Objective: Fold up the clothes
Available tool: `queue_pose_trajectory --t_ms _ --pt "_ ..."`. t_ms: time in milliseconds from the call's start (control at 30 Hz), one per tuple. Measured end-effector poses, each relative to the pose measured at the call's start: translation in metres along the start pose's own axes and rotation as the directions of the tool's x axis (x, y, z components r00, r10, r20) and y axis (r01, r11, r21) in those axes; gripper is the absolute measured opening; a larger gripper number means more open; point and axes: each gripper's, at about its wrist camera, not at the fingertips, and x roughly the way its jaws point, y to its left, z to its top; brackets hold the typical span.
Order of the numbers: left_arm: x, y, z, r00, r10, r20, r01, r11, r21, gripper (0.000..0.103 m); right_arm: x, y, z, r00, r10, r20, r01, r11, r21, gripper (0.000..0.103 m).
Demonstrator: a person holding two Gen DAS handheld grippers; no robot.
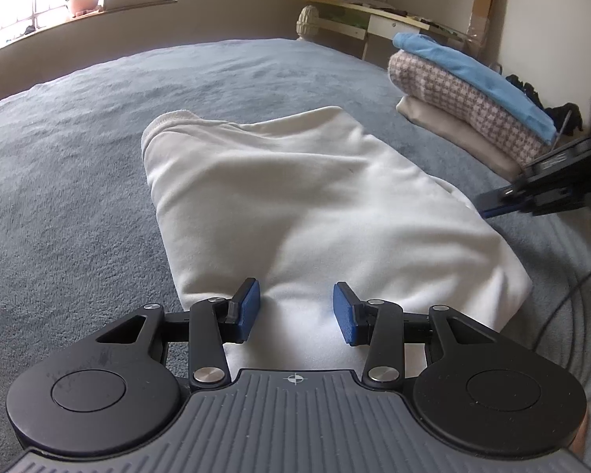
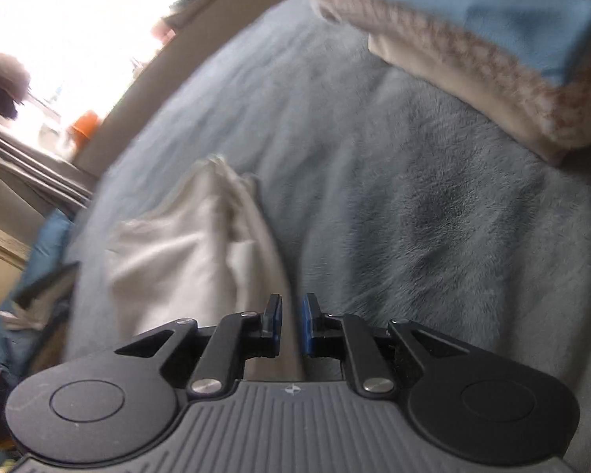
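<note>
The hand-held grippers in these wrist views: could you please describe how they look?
Both match. The left hand-held gripper and the right hand-held gripper have black linkage arms with silver pivot screws, textured blue pads, two round black discs, and a ribbed grey body with a small crosshair mark. A black cable trails nearby.
</note>
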Motion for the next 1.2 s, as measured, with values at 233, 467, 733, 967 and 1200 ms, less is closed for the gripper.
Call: queue_pose_trajectory --t_ms 233,467,733,967,1200 --pt "0.0 0.001 0.0 1.0 -0.003 -0.004 0.003 1.0 0.002 0.041 0.016 0.019 0.002 0.996 0.082 -0.023 -0.083 0.994 -0.065 0.009" --pt "0.001 0.003 0.0 1.0 -0.015 -0.002 0.015 1.0 -0.002 0.041 0.016 0.007 0.009 0.989 0.15 0.014 -0.15 0.989 -0.002 0.009" --pt "0.001 0.004 0.0 1.0 -0.021 0.0 0.021 1.0 -0.005 0.041 0.031 0.017 0.01 0.99 0.134 -0.029 -0.136 0.988 -0.072 0.009" --pt "0.002 0.004 -0.001 1.0 -0.022 0.002 0.022 1.0 -0.004 0.041 0.045 0.03 0.018 0.998 0.052 -0.036 -0.059 0.974 -0.22 0.009" --pt "0.002 0.003 -0.001 1.0 -0.022 0.002 0.022 1.0 -0.002 0.041 0.058 0.052 0.028 0.999 0.033 0.007 -0.028 0.925 -0.379 0.009"
